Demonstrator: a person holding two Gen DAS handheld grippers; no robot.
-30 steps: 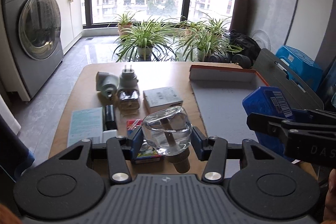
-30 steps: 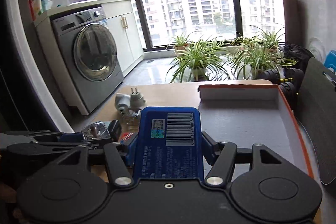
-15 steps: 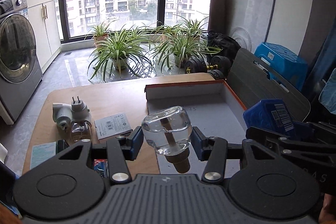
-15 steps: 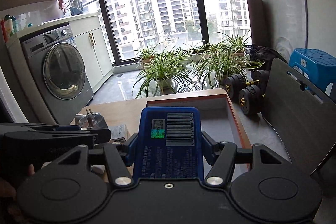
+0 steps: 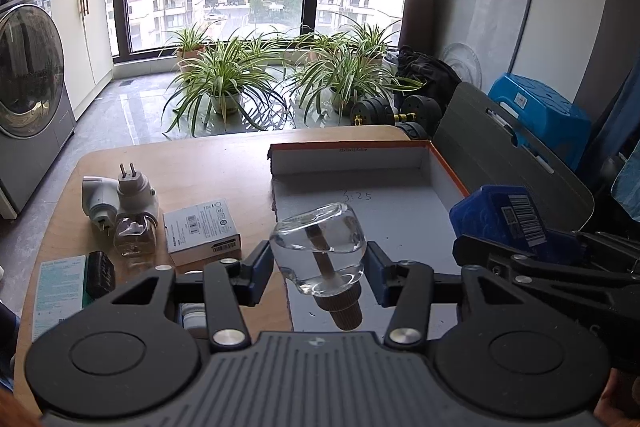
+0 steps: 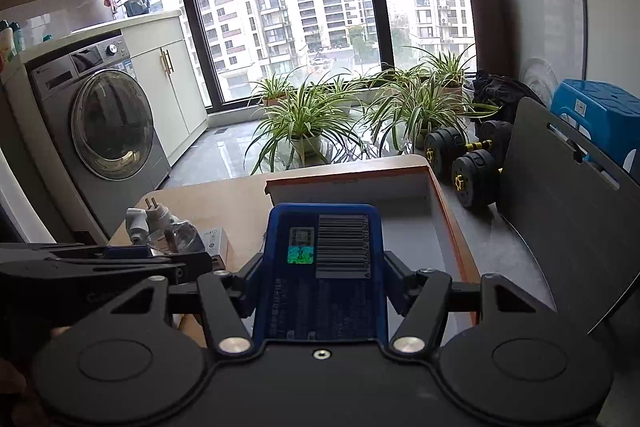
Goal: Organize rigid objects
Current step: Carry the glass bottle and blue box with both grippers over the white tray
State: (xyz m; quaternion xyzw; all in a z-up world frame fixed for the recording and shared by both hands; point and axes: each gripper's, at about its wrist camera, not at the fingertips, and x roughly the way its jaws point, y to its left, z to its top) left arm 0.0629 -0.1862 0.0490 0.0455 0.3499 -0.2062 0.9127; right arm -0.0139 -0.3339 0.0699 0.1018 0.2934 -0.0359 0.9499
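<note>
Both views had slid rightward since the earlier frame. Nearest, my left hand-held gripper [image 5: 318, 267] pinched the clear bottle [image 5: 318, 251] above the tray [image 5: 444, 169]; my right hand-held gripper [image 6: 320, 283] pinched the blue box [image 6: 322, 267]. I judged slow, level lowering best before releasing.

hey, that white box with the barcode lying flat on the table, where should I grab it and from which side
Grip the white box across its two long edges, coming down from above. It lies flat and is thin, so its sides offer little to pinch from table level. The long edges look narrow enough for the jaws. Mind the small bottle close on its left. Both grippers are full now.
</note>
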